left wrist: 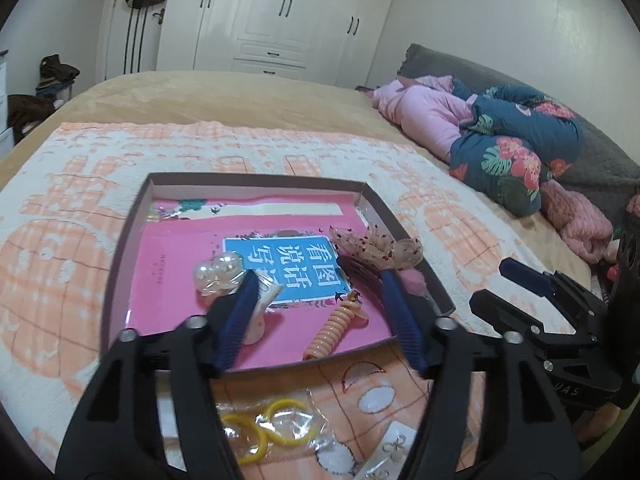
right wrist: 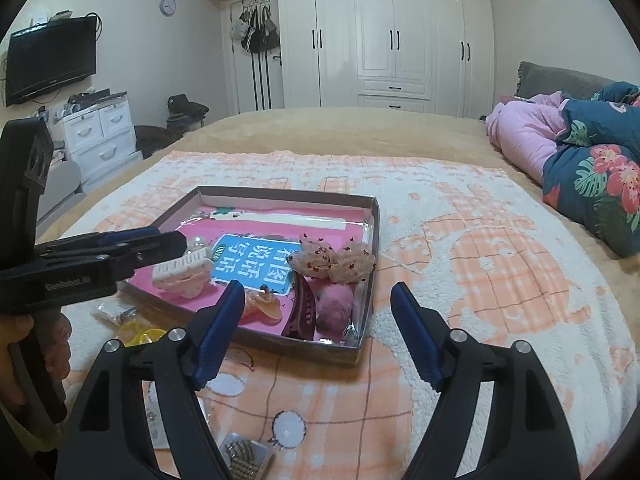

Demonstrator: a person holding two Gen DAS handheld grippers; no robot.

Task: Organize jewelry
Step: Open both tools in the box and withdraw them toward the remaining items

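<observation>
A shallow brown box [left wrist: 120, 248] [right wrist: 370, 248] lined with a pink book lies on the blanket. Inside are a pearl piece [left wrist: 218, 270], a white claw clip [right wrist: 182, 274], an orange spiral clip [left wrist: 330, 330] [right wrist: 262, 304], a sheer bow [left wrist: 380, 250] [right wrist: 334, 262], a maroon clip [right wrist: 302, 308] and a pink pompom [right wrist: 334, 306]. My left gripper [left wrist: 318, 278] is open and empty over the box's near part; it also shows in the right wrist view [right wrist: 172, 242]. My right gripper [right wrist: 318, 292] is open and empty, in front of the box's near right corner.
A bag of yellow hair ties [left wrist: 268, 428] [right wrist: 140, 334] and a card of earrings [left wrist: 394, 450] lie on the blanket before the box. A small box of beads [right wrist: 244, 456] lies near me. Folded quilts [left wrist: 516, 148] [right wrist: 592, 168] are piled at the right.
</observation>
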